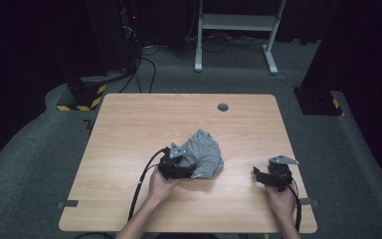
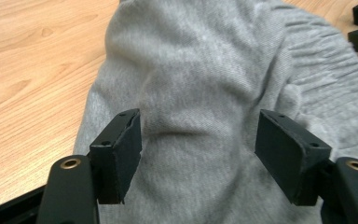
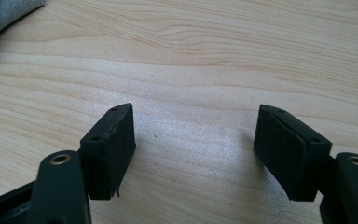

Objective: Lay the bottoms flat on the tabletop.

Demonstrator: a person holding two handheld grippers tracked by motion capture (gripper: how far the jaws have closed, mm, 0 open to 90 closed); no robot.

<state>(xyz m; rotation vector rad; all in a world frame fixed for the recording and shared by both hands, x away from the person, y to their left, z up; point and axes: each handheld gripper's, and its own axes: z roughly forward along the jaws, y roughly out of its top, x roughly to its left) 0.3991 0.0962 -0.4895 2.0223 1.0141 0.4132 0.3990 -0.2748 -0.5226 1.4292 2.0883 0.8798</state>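
The left claw (image 2: 198, 154) gapes over the grey cloth (image 2: 200, 93), bunched between its jaws; it should sink before closing. The right claw (image 3: 196, 149), also apart, idles over bare table (image 3: 214, 56).

Grey cloth (image 3: 0, 16) (corner only) edge-cropped

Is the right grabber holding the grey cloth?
No, the right gripper is open over bare table, with the grey cloth off at the corner.
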